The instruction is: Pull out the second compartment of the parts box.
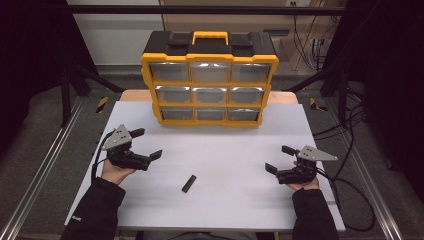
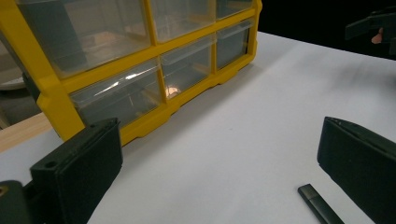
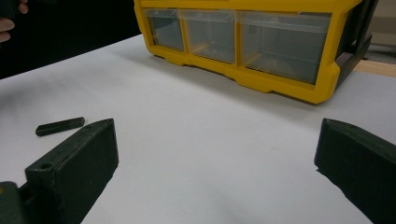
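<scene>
Small black bar (image 1: 188, 183) lies flat on table (image 1: 225, 200), well in front of yellow drawer organizer (image 1: 209, 85), between left gripper (image 1: 145, 144) and right gripper (image 1: 280, 159). Both jaws wide, empty. Bar is probably light, rigid, low-profile; pinch across long edges.

A white table (image 1: 300, 125) stands on grey floor (image 1: 45, 115) between two metal rails (image 1: 50, 160). Black frame bars (image 1: 200, 9) cross overhead, and cables (image 1: 350, 165) (a loose tangle) trail at the right. Both sides lie dark.
</scene>
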The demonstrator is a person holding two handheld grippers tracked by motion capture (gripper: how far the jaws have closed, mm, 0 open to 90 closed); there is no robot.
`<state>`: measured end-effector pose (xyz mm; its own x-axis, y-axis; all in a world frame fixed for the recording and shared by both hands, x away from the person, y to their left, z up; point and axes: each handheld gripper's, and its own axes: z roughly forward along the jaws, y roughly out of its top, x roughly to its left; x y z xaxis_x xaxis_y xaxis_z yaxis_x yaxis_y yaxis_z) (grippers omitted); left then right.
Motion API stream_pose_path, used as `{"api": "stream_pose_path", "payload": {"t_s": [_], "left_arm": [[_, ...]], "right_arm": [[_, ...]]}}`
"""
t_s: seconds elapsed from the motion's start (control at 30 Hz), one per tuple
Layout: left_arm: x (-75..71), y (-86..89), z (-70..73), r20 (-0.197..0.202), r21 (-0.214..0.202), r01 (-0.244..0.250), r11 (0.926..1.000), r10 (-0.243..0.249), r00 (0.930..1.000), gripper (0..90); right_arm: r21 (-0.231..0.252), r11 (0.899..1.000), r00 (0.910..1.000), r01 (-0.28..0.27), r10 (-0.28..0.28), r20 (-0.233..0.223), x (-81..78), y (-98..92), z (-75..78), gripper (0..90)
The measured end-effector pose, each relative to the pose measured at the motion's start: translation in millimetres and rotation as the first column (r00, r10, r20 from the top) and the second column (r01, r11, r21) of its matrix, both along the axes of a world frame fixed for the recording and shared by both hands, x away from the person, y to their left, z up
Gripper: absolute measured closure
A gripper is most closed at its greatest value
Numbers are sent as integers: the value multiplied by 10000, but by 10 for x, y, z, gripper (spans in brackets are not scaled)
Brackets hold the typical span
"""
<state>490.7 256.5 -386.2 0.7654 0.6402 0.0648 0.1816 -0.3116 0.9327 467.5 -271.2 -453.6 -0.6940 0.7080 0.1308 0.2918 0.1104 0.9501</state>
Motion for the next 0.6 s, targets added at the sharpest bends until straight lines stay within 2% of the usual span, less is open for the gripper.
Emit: {"api": "stream_pose_path", "payload": {"t_s": [0.43,0.6], "left_arm": [[65,-141,80,150,172,206,9996,-209,9997,0],[89,-223,135,291,421,273,9987,-285,9992,0]], "right_arm": [[-80,10000,10000,-40,40,5,3,9,-6,1],[-103,9999,10000,-41,41,2,3,11,-8,1]]}}
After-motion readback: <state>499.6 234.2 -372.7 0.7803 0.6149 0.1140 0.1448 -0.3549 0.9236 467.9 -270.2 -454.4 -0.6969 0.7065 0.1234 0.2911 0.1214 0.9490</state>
